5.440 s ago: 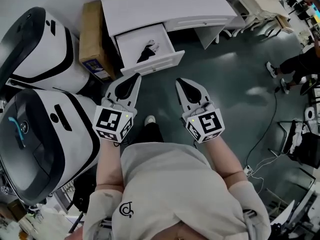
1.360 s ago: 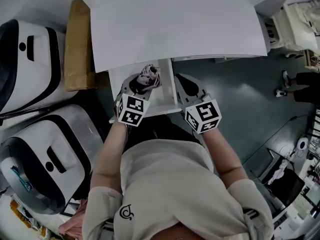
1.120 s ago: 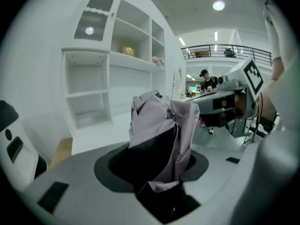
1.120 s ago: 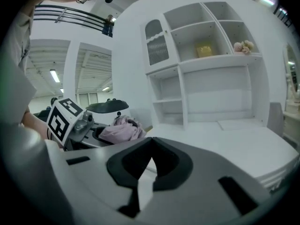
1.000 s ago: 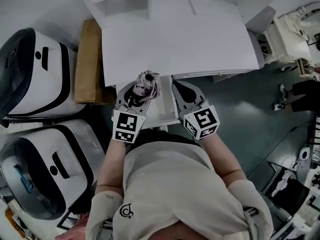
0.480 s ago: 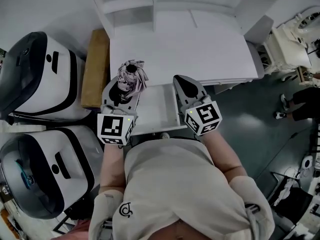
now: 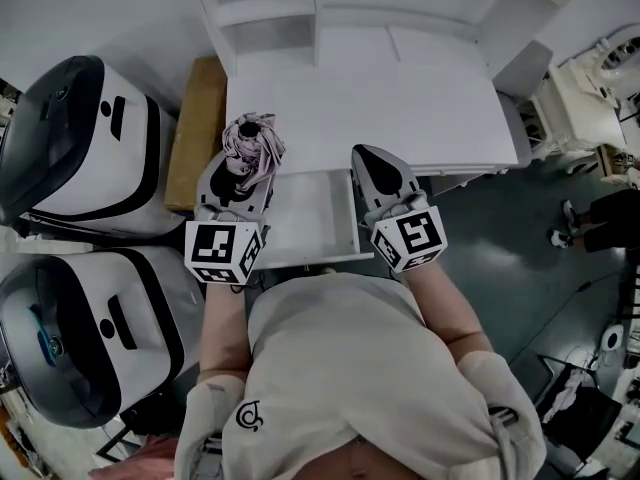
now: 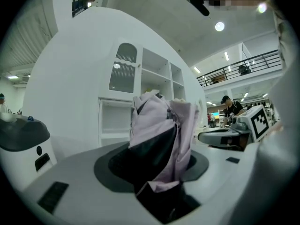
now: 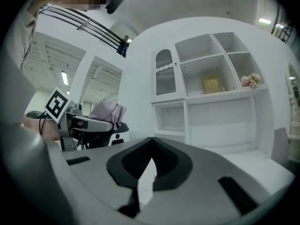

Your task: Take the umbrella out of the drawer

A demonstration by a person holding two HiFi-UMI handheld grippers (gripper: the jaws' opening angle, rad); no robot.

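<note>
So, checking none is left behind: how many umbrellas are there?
1: a folded pale pink fabric umbrella, clamped in the left gripper near the open white drawer. The drawer's back may be hidden.

Lifted the folded umbrella (image 7: 255,138) out of the drawer (image 7: 310,213) with the left gripper (image 7: 243,168), jaws clamped on it, up to the white desk's (image 7: 370,98) front edge. Raised the right gripper (image 7: 366,156) too, from over the floor to the drawer's right side.
</note>
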